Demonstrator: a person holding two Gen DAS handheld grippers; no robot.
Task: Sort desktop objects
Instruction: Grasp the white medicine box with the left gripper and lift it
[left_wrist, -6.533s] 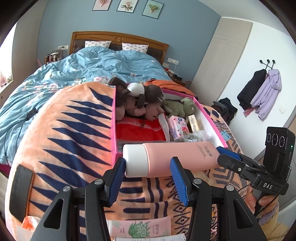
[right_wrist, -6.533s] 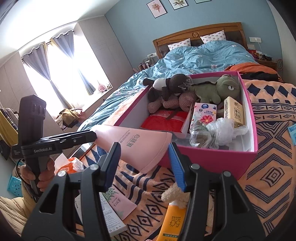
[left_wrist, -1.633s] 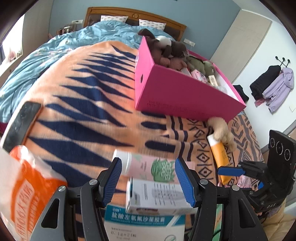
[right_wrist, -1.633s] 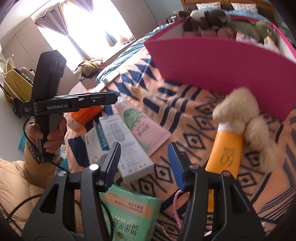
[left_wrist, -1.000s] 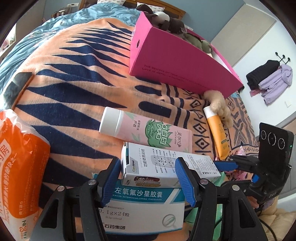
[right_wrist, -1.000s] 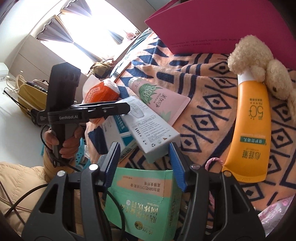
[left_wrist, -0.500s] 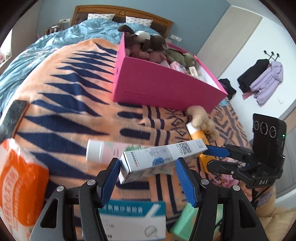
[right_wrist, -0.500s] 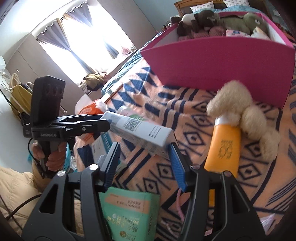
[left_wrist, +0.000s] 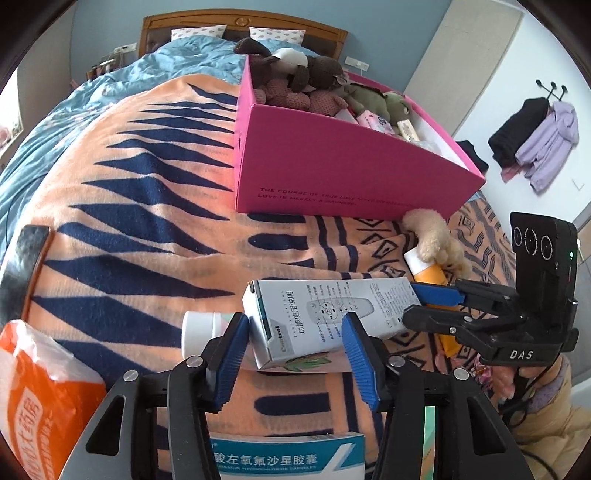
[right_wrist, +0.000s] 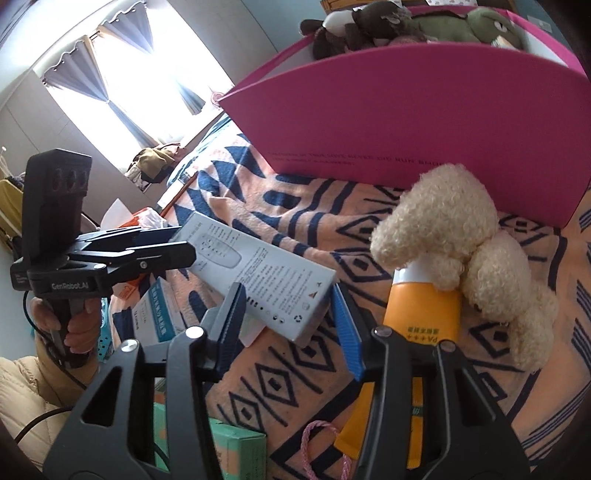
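Observation:
A long white box (left_wrist: 325, 314) with a remote control printed on it hangs level above the orange-and-navy blanket (left_wrist: 147, 221). My left gripper (left_wrist: 293, 350) has the box's left end between its blue pads, jaws closing on it. My right gripper (right_wrist: 286, 317) grips the other end of the box (right_wrist: 258, 273), jaws also closing. Each gripper shows in the other's view: the right gripper (left_wrist: 413, 302) at the box's far end, the left gripper (right_wrist: 184, 243) likewise. The open pink box (left_wrist: 351, 177) with plush toys stands just beyond.
A cream plush toy (right_wrist: 461, 240) lies on an orange tube (right_wrist: 424, 310) before the pink box (right_wrist: 406, 110). A pink tube (left_wrist: 199, 328), a blue-white medicine box (left_wrist: 280, 458), an orange packet (left_wrist: 37, 387) and a green box (right_wrist: 236, 450) lie near me.
The white box rose off the medicine box, held at both ends. It has rolled so its printed face turns up. Both pairs of jaws stand narrower, and the pink box looks nearer.

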